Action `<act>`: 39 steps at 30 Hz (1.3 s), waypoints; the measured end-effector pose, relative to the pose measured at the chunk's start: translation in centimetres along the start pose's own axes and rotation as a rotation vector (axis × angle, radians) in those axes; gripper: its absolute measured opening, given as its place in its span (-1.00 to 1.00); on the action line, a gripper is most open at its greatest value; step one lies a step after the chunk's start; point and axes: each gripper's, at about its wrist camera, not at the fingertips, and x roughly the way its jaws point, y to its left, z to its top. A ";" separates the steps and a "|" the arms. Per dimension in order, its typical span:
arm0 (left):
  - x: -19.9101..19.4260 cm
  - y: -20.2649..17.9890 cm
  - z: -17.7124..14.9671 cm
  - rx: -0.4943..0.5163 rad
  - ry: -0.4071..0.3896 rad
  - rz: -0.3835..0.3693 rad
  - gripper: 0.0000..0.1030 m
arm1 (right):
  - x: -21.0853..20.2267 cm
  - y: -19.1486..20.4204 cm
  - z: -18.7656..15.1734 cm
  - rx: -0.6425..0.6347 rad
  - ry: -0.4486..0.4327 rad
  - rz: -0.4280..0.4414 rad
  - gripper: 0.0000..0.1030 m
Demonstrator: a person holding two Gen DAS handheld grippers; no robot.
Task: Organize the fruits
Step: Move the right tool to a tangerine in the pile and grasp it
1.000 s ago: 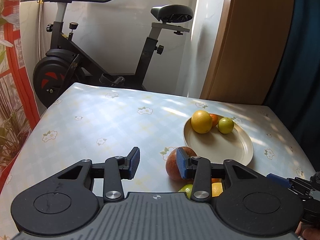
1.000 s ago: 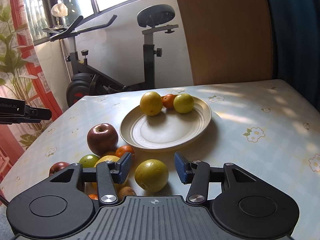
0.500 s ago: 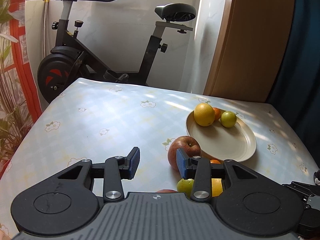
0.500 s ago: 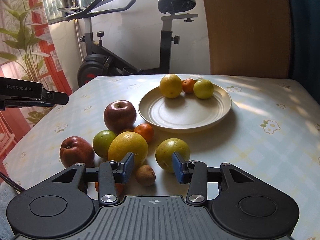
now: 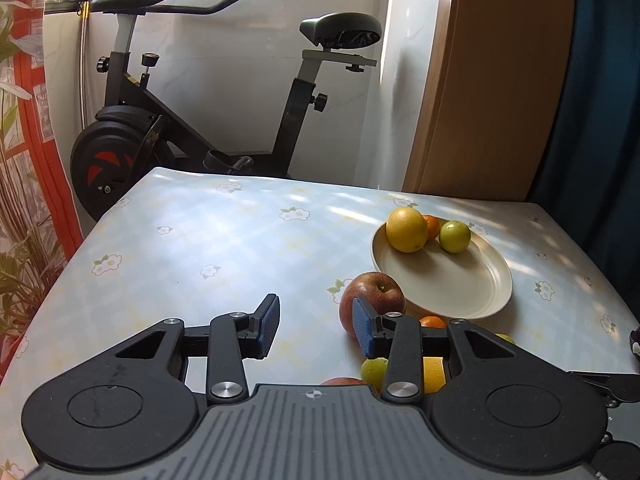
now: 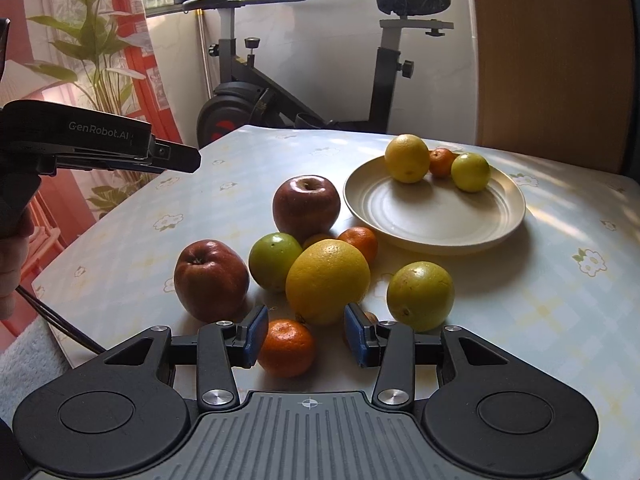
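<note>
Over on the left, the left gripper (image 5: pixel 314 330) is hovering above the flowered table (image 5: pixel 224 248), jaws standing apart with only bare cloth showing between them. Just past its right-hand jaw, the big red apple (image 5: pixel 370 294) is sitting, partly hidden behind that blue pad. Further ahead and to the right of the jaws, the cream plate (image 5: pixel 472 292) is carrying a yellow citrus (image 5: pixel 406 229), a small orange (image 5: pixel 433 226) and a green fruit (image 5: pixel 455 236).

Now the right gripper (image 6: pixel 306 336): its jaws have just been closing a little, yet they are standing apart, gripping nothing. A small mandarin (image 6: pixel 286 347) is lying in the gap, close against the left pad, not pinched as far as I can tell. Left of the jaws, a second red apple (image 6: pixel 210 284) is resting. Straight ahead, a large yellow orange (image 6: pixel 327 281) is sitting just beyond the gap, with a green apple (image 6: pixel 274 260) to its left. A brownish fruit is peeking out behind the right pad, mostly hidden. To the right of the jaws, a yellow-green fruit (image 6: pixel 420 295) is sitting on its own. At the far left edge of this view, a hand (image 6: pixel 12 264) is gripping the other tool's handle.
</note>
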 end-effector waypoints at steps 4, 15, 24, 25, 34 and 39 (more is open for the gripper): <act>0.1 0.6 -0.3 -0.008 0.012 0.000 -0.18 | 0.5 0.6 -0.4 -0.018 0.031 0.039 -0.24; 0.9 1.0 -0.5 -0.057 0.061 -0.047 -0.18 | 1.5 0.0 -0.9 0.041 0.074 0.061 -0.24; 1.0 0.8 -0.7 -0.054 0.064 -0.050 -0.18 | 1.8 -0.2 -1.1 0.065 0.085 0.072 -0.33; 1.0 0.9 -0.7 -0.053 0.065 -0.050 -0.18 | 1.8 -0.3 -1.1 0.070 0.083 0.074 -0.33; 1.1 0.7 -0.7 -0.048 0.071 -0.053 -0.18 | 2.2 -0.5 -1.2 0.089 0.087 0.086 -0.31; 1.1 0.6 -0.8 -0.045 0.067 -0.062 -0.18 | 2.3 -0.7 -1.5 0.100 0.086 0.092 -0.32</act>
